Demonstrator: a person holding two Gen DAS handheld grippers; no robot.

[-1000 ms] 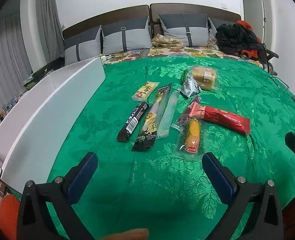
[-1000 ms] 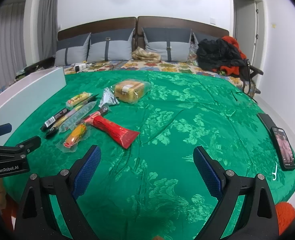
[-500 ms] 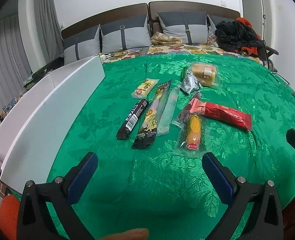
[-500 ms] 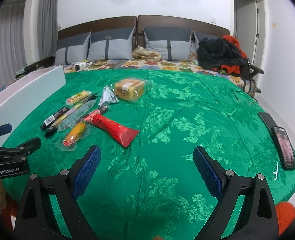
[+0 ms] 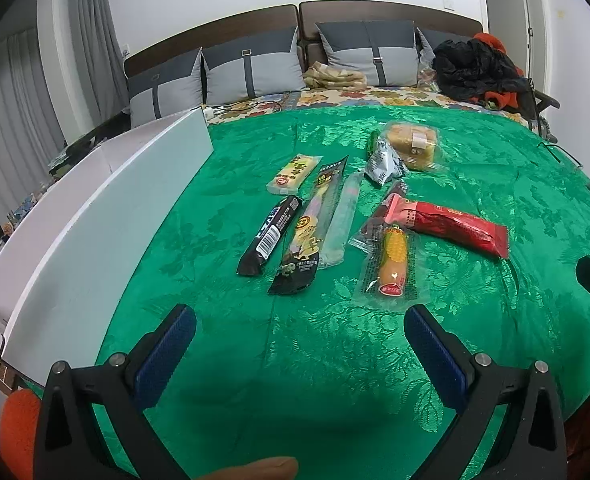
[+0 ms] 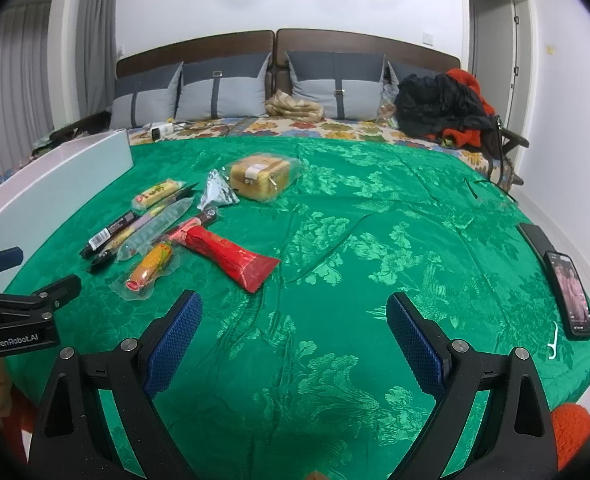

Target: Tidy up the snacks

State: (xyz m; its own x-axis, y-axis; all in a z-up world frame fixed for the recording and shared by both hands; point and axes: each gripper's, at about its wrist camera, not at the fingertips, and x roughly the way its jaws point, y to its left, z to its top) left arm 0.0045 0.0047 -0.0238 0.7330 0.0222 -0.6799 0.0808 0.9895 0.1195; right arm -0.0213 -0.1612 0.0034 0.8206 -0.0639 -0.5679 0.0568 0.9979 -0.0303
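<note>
Snack group: loose cluster on the green patterned bedspread (image 5: 335,360), left of centre, ahead of both grippers.
Black barcode-printed snack bar wrapper (image 5: 270,234): leftmost of the cluster, long axis pointing away.
Long dark printed snack sachet (image 5: 310,232): just beside the black bar, roughly parallel.
Clear narrow plastic sleeve (image 5: 341,220): touching the dark sachet's right edge.
Yellow flat snack pack (image 5: 293,173): beyond the black bar, apart from it.
Clear-wrapped corn-print sausage (image 5: 392,261): nearest of the group, lying flat.
Red foil pouch (image 5: 451,224): angled right; its pink end overlaps a dark packet beside the sausage wrap.
Silver triangular foil packet (image 5: 383,162): far side, touching the bagged bread.
Clear-bagged golden bread loaf (image 6: 259,176): farthest back of the cluster.
Left gripper (image 5: 300,330): blue-padded fingers spread wide, nothing between them, hovering over bare cloth short of the sausage.
Right gripper (image 6: 293,326): fingers likewise wide apart, empty, over bare cloth right of the red pouch.
White rectangular bin (image 5: 95,232): along the bed's left edge, beside the cluster.
Black smartphone (image 6: 570,292): right edge of the bedspread, screen lit, well apart from the snacks.
Grey pillows (image 6: 223,90): against the headboard.
</note>
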